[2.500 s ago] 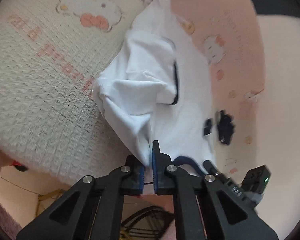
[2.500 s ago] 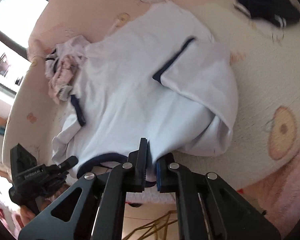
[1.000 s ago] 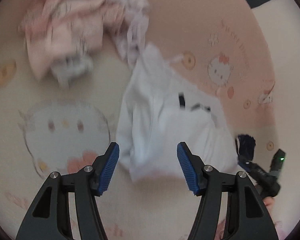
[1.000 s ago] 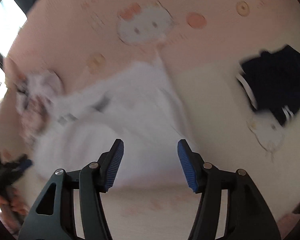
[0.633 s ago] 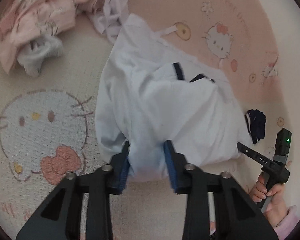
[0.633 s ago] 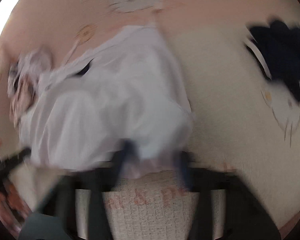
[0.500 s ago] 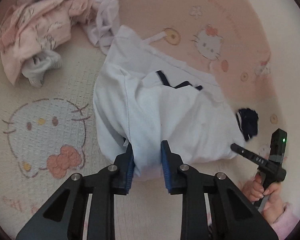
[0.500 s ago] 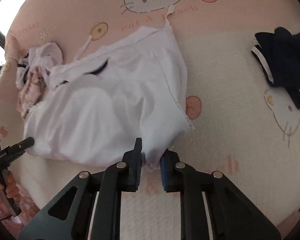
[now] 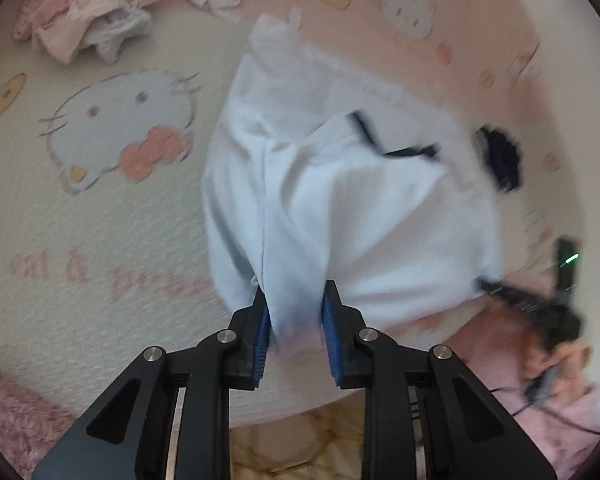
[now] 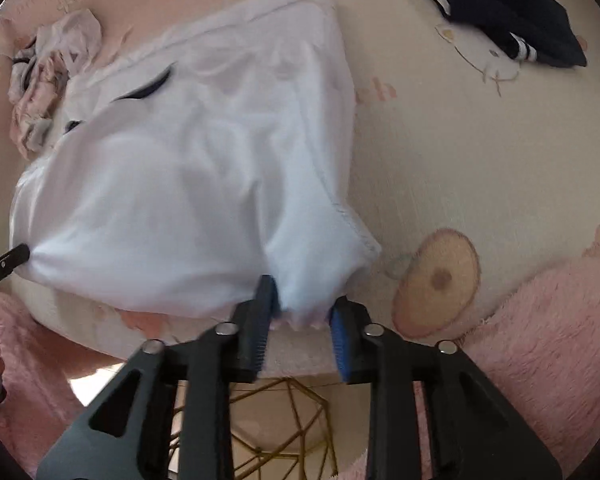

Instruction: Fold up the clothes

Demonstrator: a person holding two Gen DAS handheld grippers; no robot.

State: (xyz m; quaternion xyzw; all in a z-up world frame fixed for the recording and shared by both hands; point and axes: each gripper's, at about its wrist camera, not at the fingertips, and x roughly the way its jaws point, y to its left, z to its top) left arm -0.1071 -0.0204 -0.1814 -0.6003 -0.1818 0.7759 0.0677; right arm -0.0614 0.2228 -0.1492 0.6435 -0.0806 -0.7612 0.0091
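Both grippers had the white cotton garment with navy trim (image 9: 340, 208) bunched between their blue pads. On the left gripper (image 9: 294, 328) the jaws were opening, cloth touching both pads; on the right gripper (image 10: 302, 320) the jaws were opening too, a fold of hem between them. That garment lay crumpled on the cream-and-pink cartoon-cat bedspread (image 10: 460, 152), near its edge. Well apart lay 1 folded navy garment (image 10: 508, 12) and 1 heap of pale pink clothes (image 9: 88, 4).
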